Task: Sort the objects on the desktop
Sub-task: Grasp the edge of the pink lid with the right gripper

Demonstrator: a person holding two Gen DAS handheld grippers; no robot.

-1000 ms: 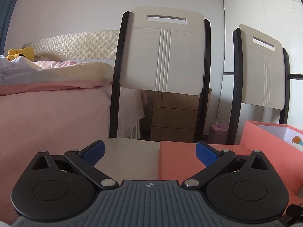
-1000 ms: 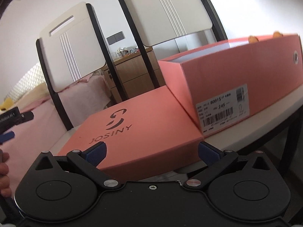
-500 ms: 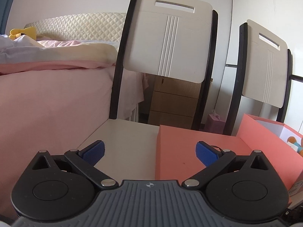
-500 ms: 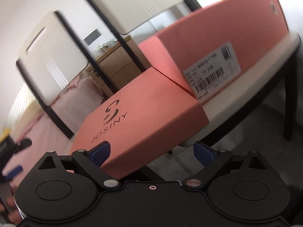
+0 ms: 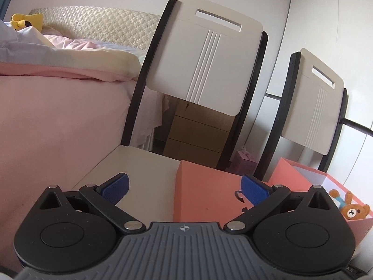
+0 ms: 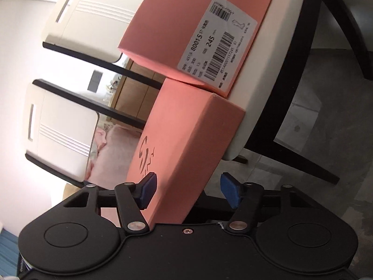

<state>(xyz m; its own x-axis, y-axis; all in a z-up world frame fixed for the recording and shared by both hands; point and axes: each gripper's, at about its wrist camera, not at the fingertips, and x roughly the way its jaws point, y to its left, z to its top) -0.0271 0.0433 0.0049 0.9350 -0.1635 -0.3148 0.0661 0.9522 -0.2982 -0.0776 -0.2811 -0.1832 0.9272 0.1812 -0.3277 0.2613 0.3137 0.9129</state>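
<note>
Two chairs (image 5: pixel 205 56), two pink boxes (image 6: pixel 186 154)

The toy bear (image 5: pixel 353 212) sits half hidden behind the left gripper (image 5: pixel 184 187).

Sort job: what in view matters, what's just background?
Job:
- box lid, between the open fingers of the right gripper
- open box holding bear toy
- left gripper, open

Background:
- chairs
- bed
- drawers
- yellow plush
</note>
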